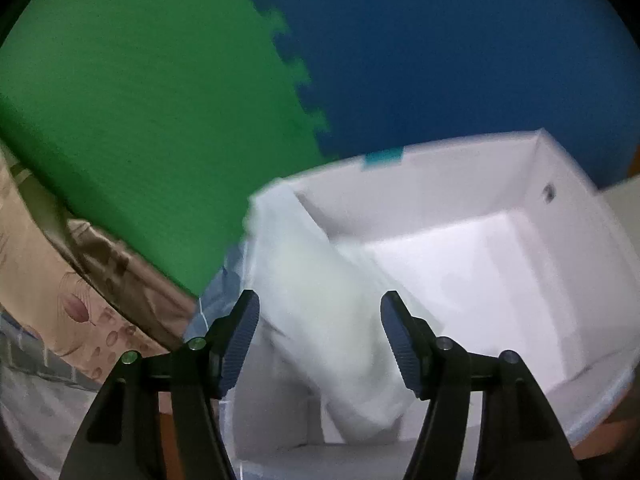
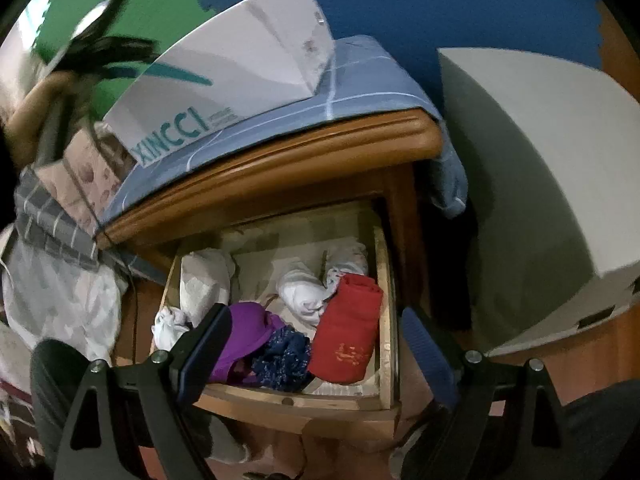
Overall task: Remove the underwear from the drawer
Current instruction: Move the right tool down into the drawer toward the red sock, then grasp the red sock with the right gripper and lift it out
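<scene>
My left gripper (image 1: 320,308) hangs open over a white cardboard box (image 1: 472,168). A white piece of underwear (image 1: 288,248) drapes over the box's left wall and lies between the pads, which stand apart from it. My right gripper (image 2: 314,316) is open above the pulled-out wooden drawer (image 2: 384,320). In the drawer lie a red folded piece (image 2: 352,332), a purple piece (image 2: 248,328), a dark blue patterned piece (image 2: 284,356) and several white pieces (image 2: 300,292). In the right wrist view the box (image 2: 224,68) stands on the nightstand, with the left gripper (image 2: 100,52) blurred beside it.
A blue cloth (image 2: 360,76) covers the nightstand top (image 2: 280,160). Green (image 1: 140,100) and blue (image 1: 440,40) foam mats form the background. A patterned beige fabric (image 1: 80,288) lies to the left, and a large grey-white box (image 2: 540,160) stands to the right of the nightstand.
</scene>
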`<act>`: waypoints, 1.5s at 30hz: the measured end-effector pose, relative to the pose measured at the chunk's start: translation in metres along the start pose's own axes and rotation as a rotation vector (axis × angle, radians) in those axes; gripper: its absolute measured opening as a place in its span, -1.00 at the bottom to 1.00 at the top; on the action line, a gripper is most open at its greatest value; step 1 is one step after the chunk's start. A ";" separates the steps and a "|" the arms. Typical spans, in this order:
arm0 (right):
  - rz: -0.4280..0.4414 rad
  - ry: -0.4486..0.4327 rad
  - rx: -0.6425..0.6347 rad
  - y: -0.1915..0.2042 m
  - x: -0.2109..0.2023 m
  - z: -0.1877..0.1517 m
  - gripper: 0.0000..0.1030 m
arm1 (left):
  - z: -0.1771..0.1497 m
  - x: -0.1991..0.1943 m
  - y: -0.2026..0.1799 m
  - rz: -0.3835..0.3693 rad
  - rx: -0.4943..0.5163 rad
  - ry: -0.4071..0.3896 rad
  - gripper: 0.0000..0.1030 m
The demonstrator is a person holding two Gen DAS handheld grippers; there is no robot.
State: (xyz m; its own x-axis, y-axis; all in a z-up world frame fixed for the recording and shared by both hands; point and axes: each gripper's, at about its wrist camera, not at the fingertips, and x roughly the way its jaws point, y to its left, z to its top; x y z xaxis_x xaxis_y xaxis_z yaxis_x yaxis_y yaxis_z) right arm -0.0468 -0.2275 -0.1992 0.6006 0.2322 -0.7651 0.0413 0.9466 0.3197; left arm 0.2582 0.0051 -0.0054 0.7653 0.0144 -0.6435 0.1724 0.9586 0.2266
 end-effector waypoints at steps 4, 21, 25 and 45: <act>-0.010 0.004 -0.009 0.000 0.001 0.000 0.73 | -0.036 -0.078 0.050 -0.107 -0.159 -0.202 0.68; -0.280 0.205 -0.280 0.057 0.072 -0.022 0.73 | -0.317 -0.103 0.196 -0.094 -0.712 -0.302 0.99; -0.377 0.229 -0.188 0.030 0.085 -0.019 0.73 | -0.325 -0.083 0.204 -0.198 -0.808 -0.235 0.99; -0.264 0.384 0.030 0.002 0.120 -0.034 0.59 | -0.316 -0.069 0.163 -0.338 -0.687 -0.180 0.99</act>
State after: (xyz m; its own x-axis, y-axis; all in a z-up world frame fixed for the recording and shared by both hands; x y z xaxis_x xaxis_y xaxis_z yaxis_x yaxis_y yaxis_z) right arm -0.0014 -0.1906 -0.3092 0.2277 0.0550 -0.9722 0.1794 0.9789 0.0974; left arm 0.0375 0.2503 -0.1546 0.8388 -0.2991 -0.4549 0.0367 0.8647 -0.5009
